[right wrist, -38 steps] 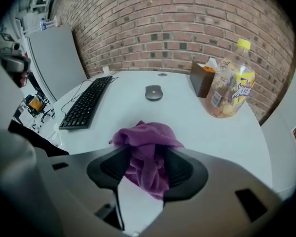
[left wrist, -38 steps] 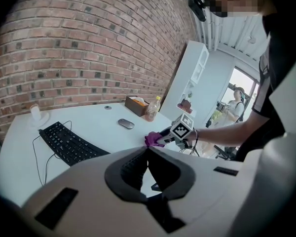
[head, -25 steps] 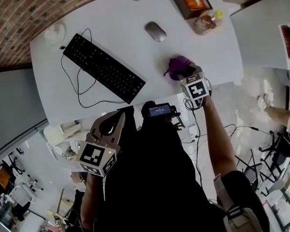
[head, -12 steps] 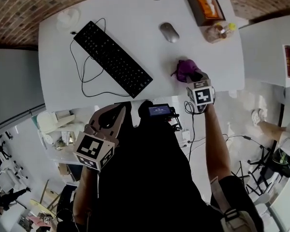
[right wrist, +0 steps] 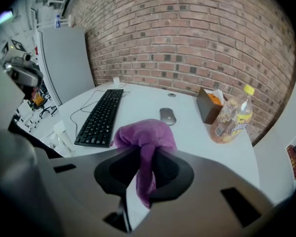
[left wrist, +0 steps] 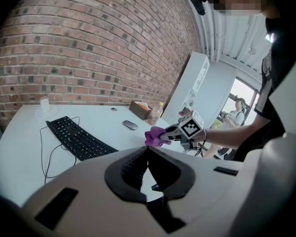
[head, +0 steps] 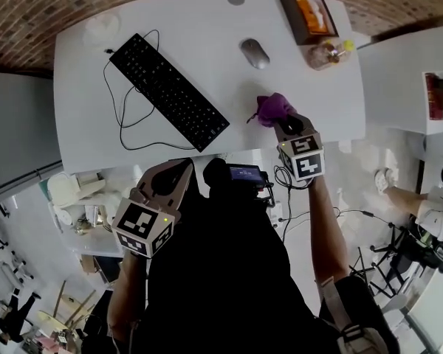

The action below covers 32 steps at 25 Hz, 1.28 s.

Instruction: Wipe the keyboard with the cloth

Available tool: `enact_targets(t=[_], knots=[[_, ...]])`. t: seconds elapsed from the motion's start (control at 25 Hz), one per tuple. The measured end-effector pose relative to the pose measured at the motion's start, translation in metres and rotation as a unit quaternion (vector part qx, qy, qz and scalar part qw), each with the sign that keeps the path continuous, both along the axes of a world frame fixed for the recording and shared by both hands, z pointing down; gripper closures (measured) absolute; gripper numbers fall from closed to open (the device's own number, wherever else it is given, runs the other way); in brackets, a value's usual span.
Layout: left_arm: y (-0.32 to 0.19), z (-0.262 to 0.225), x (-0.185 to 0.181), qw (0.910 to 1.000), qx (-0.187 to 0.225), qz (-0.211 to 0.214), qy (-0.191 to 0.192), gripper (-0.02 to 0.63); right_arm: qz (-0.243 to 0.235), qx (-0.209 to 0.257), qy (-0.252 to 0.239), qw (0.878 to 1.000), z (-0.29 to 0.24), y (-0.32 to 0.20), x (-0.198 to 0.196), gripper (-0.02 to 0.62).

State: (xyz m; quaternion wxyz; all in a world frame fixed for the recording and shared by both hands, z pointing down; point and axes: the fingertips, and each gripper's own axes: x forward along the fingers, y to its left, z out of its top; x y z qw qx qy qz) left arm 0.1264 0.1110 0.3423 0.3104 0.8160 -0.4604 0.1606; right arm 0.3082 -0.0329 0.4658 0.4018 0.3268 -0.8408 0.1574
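Head view first: the white, smooth-topped table (head: 207,28) curves along a red brick wall (head: 52,6), and the long black keyboard (head: 166,91) lies on it at a slant, from far left toward near centre. Its thin black cable (head: 122,116) loops loosely off its left side.

Over at the right, the right gripper (head: 284,124) is clamped on the purple cloth (head: 272,108). Its jaws have just been closing with that cloth between them, and the right gripper view shows the result: dark rubbery pads (right wrist: 164,168) squeezing a soft, fuzzy bunch, a rounded puff above the pinch and a narrow tail hanging down below it. The cloth sits over the near right part of the table, well apart from the keyboard.

Beyond it lies a smooth grey oval mouse (head: 255,52). Farther right stand an open brown cardboard box (head: 308,15) and a clear plastic bottle (head: 326,52) with a yellow cap.

The left gripper (head: 181,168) hangs off the near edge of the table, short of the keyboard. Its jaws are together at the tips with nothing between them; the pale matte shell and ribbed black pads (left wrist: 133,164) show plainly in the left gripper view.
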Motion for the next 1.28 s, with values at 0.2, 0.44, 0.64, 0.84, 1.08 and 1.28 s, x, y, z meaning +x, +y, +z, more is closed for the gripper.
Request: enact_targets(t=[0.2,0.44,0.64,0.84,1.08,1.28], knots=[[-0.005,0.002,-0.005,1.0000,0.002,0.006,0.008,0.591,-0.036,-0.003,-0.034,0.999,-0.019,0.020,-0.040,0.518],[-0.007,0.000,-0.020,0.9999,0.002,-0.003,0.009,0.591,-0.085,-0.017,-0.047,0.995,-0.017,0.039,-0.085,0.518],[-0.005,0.003,-0.042,0.9997,-0.007,-0.020,0.010,0.591,-0.116,-0.052,-0.057,0.990,-0.002,0.050,-0.120,0.518],[0.000,0.008,-0.069,0.9990,-0.019,-0.039,0.007,0.591,-0.121,-0.101,-0.054,0.986,0.035,0.055,-0.145,0.518],[0.006,0.014,-0.100,0.9979,-0.033,-0.054,0.006,0.591,-0.119,-0.113,-0.034,0.986,0.059,0.055,-0.156,0.518],[0.007,0.022,-0.119,0.9977,-0.041,-0.052,0.010,0.591,-0.107,-0.113,-0.030,0.987,0.066,0.054,-0.167,0.518]])
